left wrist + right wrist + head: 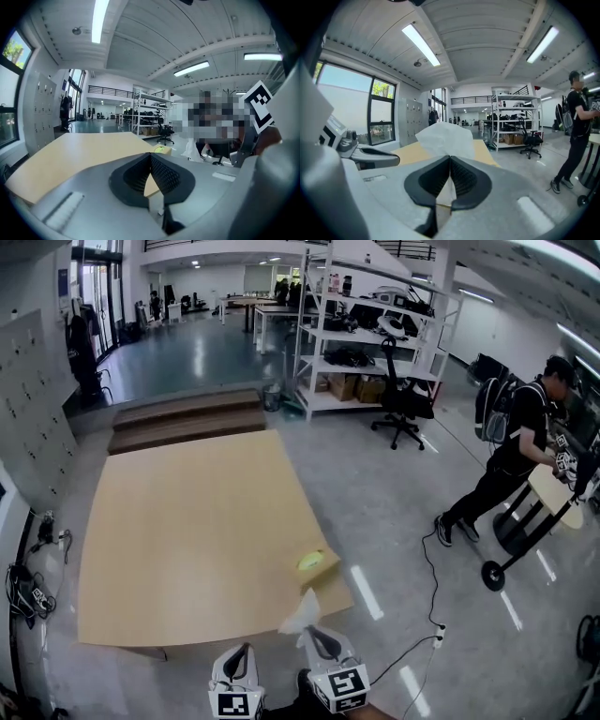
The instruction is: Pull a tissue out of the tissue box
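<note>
1. Fingers (465, 179) of the right gripper (449, 160) are pressing together on the tissue (446, 137), pinching its lower edge while the rest is billowing up above the tips.
2. On the left gripper (150, 158) the fingers are meeting with nothing between them, so it is playing no part in the pull.
3. Out from the pinch, the tissue is hanging over the near right corner of the desk (187, 521). The tissue box (318, 564) is sitting on that corner just beyond it. The sheet is looking free of the slot, though the head view is too small to be sure.
4. Finishing well is, by my judgement, calling for a firm pinch and a smooth draw toward the near side, so the sheet is not tearing and the light box is not dragging along.
5. Both grippers are sitting side by side at the near edge of the desk, the left one just beside the right. They are pointing toward the far side and tipping slightly downward.
</note>
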`<state>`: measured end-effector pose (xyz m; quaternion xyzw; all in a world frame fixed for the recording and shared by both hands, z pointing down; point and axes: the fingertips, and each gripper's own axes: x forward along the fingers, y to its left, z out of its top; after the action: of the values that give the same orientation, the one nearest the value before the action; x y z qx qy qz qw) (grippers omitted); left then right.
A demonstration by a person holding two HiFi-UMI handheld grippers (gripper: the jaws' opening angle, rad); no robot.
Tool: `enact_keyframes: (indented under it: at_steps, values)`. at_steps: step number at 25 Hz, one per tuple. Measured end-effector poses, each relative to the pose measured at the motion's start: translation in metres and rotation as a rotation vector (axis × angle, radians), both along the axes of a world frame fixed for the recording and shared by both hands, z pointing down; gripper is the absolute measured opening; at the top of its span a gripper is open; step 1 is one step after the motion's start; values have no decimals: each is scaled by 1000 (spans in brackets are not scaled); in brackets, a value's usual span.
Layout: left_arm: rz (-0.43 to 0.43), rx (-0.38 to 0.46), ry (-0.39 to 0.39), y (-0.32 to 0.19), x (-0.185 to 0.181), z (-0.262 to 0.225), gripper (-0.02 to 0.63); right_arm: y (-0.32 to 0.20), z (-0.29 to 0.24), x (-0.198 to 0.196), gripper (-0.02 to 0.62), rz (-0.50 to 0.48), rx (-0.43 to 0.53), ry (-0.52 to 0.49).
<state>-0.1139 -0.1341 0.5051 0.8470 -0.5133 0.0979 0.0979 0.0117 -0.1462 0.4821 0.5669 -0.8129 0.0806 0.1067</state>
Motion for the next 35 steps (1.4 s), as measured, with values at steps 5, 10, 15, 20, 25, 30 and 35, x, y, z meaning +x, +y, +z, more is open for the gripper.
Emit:
enact_keyframes:
  at_steps: [5, 10, 15, 20, 25, 30, 35]
  values:
    - [4, -15, 25, 39, -28, 10, 18, 54, 2, -44, -3, 13, -29, 30]
    - [4, -21, 36, 65, -30, 8, 18, 90, 1, -66, -3, 8, -46, 34]
    - [9, -25, 48, 91, -32, 6, 18, 113, -5, -68, -3, 10, -37, 34]
    - [15, -30, 64, 118, -38, 7, 18, 144, -7, -58, -3, 18, -44, 32]
    - [-1, -23, 69, 148, -34, -1, 18, 183, -3, -39, -3, 5, -61, 8]
    - [-26, -20, 56, 190, -4, -11, 18, 220, 4, -8, -3, -14, -54, -18]
    - [-43, -6, 42, 226, 17, -16, 18, 252, -3, 15, -3, -21, -48, -39]
